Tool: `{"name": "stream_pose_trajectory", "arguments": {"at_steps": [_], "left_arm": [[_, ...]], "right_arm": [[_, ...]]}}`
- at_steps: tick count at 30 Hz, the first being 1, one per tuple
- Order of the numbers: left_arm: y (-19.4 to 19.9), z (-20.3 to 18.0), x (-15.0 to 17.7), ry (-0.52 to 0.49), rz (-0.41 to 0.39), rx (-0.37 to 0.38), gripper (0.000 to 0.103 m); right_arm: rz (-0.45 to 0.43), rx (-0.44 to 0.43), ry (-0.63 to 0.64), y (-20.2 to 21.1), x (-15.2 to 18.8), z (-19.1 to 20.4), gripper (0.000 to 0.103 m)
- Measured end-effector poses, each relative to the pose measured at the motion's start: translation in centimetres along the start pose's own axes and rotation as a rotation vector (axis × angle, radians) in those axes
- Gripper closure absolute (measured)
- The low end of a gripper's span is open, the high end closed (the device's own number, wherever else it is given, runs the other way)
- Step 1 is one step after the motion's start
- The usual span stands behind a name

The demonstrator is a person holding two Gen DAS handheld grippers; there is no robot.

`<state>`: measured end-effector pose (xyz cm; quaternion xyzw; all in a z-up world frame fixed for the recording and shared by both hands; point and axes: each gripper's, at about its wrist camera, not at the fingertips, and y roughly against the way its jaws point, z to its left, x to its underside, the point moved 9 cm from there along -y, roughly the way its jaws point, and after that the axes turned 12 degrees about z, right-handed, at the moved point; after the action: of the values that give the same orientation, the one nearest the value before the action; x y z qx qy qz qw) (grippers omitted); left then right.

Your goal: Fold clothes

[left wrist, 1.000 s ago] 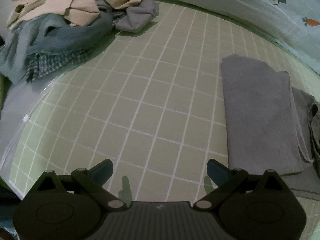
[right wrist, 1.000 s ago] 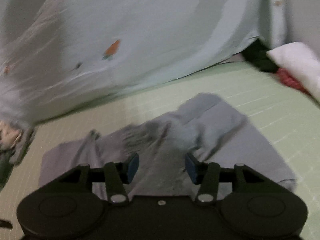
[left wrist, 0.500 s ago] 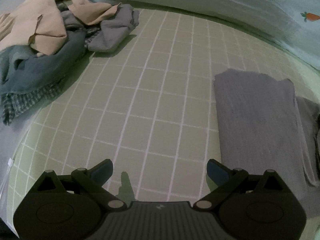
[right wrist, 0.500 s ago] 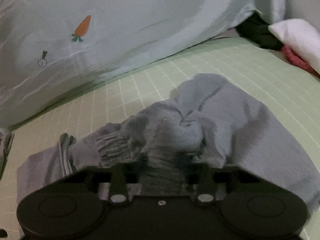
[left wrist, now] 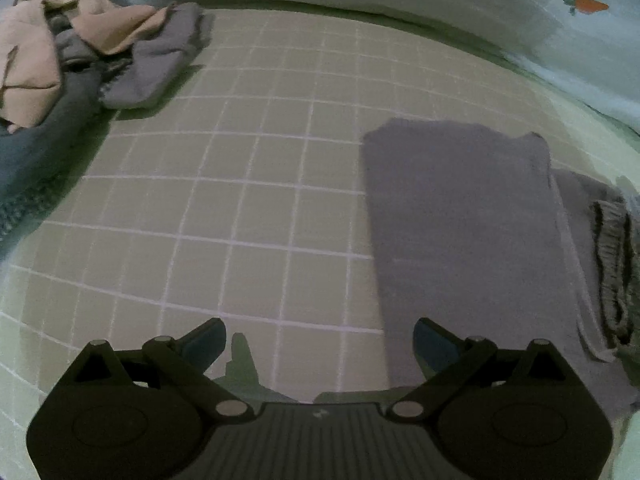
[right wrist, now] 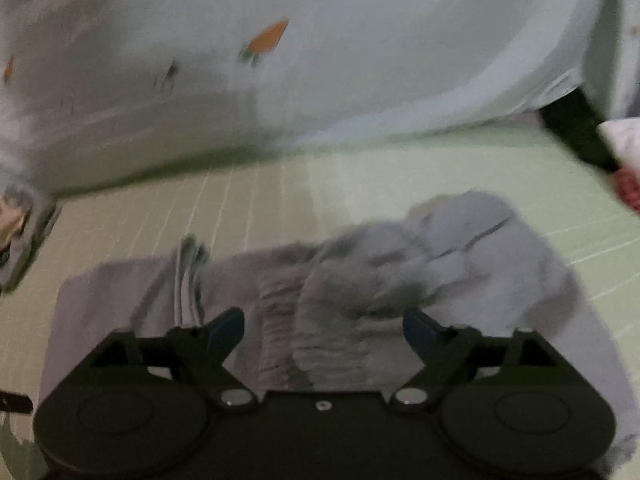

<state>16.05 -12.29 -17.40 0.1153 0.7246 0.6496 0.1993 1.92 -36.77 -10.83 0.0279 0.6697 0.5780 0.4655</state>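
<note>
My right gripper [right wrist: 323,330] is opening over the bunched grey garment [right wrist: 360,292], its pads clear of the cloth; my left gripper [left wrist: 318,340] hangs wide and empty beside that garment's flat folded part [left wrist: 460,220] on the green checked sheet [left wrist: 240,160].

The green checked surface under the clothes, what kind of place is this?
Probably a bed in a bedroom. The green checked sheet covers a wide soft surface, a pale carrot-print quilt is bunched along its far edge, and a pile of unfolded clothes waits beside the grey garment.
</note>
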Motion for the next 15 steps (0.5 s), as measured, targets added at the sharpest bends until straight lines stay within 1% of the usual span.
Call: {"name": "stream_pose_trajectory", "arguments": {"at_steps": [2,5,8,9,10,11,13,14,15], "left_arm": [[-0.2,-0.7,0.1,-0.007,0.005,0.018,0.004],[-0.4,-2.0,0.4,-0.019,0.006,0.056,0.004],[-0.8,-3.2,0.4,-0.017,0.011,0.097,0.007],[-0.9,-3.5,0.3,-0.017,0.007,0.102,0.011],[-1.0,-3.8,0.3,-0.018,0.004,0.101,0.019],[-1.1,-4.1,0.2,-0.019,0.003,0.094,0.020],[-1.1,-4.5,0.2,-0.028,-0.012,0.078,0.032],[-1.0,-4.8,0.1,-0.031,-0.018,0.077,0.034],[-0.9,-5.0,0.1,-0.031,-0.023,0.081,0.040]], "right_arm": [[-0.011,0.037,-0.048,1.1,0.2,-1.4,0.002],[0.000,0.081,-0.101,2.1,1.4,-3.6,0.002],[0.027,0.108,-0.133,2.9,3.0,-5.4,0.002],[0.035,0.117,-0.142,3.2,3.3,-5.9,0.002],[0.040,0.126,-0.147,3.5,3.6,-6.4,0.002],[0.046,0.135,-0.150,3.8,4.0,-6.9,0.002],[0.058,0.158,-0.147,4.0,4.4,-7.8,0.002],[0.067,0.177,-0.143,4.3,4.6,-8.2,0.002],[0.075,0.199,-0.135,4.4,4.8,-8.6,0.002]]}}
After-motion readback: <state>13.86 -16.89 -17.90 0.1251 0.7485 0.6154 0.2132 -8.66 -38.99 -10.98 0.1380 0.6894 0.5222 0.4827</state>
